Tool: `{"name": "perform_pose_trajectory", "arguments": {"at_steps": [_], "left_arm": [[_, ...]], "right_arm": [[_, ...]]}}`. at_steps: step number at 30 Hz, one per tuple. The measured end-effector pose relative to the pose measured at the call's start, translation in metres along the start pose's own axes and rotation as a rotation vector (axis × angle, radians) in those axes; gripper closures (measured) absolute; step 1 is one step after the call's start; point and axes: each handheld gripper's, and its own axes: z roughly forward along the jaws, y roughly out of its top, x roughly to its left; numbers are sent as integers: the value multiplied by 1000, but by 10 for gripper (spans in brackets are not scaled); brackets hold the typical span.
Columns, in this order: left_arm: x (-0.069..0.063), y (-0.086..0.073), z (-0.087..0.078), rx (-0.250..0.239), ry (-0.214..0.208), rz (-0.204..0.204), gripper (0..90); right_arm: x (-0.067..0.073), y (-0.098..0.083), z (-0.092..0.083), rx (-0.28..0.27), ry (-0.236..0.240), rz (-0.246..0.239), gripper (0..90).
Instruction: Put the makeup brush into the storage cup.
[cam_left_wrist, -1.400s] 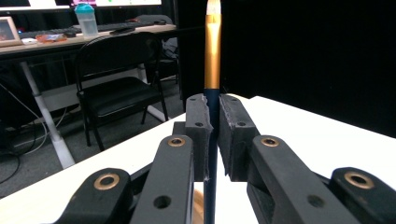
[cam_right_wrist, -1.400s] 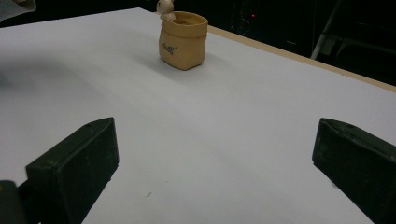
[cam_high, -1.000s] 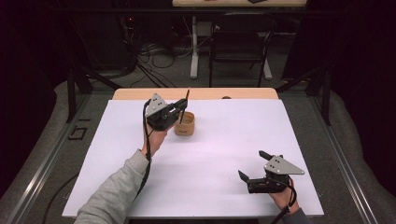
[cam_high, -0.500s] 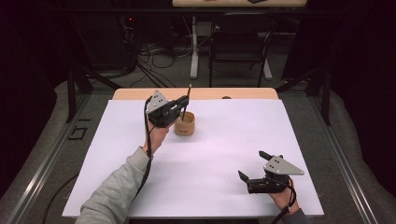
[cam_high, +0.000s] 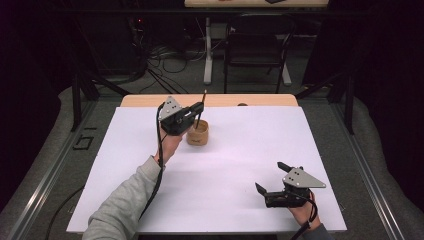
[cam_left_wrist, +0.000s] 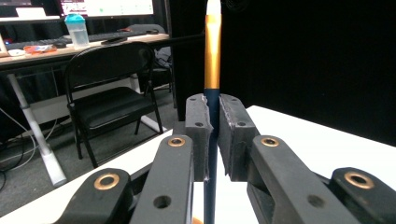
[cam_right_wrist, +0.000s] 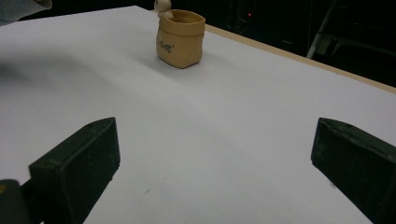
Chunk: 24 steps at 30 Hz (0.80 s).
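Left gripper, jaws clamped on an upright pencil, holds it over the tan pot at upper centre of the high view, insertion apparently pending; right gripper, jaws apart, idles lower right.

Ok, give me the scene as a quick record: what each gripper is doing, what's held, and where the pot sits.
left gripper: shut on the pen, raised above the table
pen: upright between the pads, dark blue lower barrel, orange upper part, pale tip; lower end at the pot's mouth
pot: small tan sack-shaped holder, upright, on the far left part of the sheet
right gripper: open, nothing between its pads, low at the near right
table: covered by a white sheet
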Motion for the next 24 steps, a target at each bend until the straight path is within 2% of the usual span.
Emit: {"name": "perform_pose_trajectory", "arguments": {"at_steps": [16, 24], "left_arm": [[6, -3, 8, -11, 2, -6, 832], [10, -8, 13, -12, 2, -1, 831]], "right_arm": [[0, 0, -2, -21, 4, 3, 1], [0, 0, -1, -12, 8, -1, 1]]}}
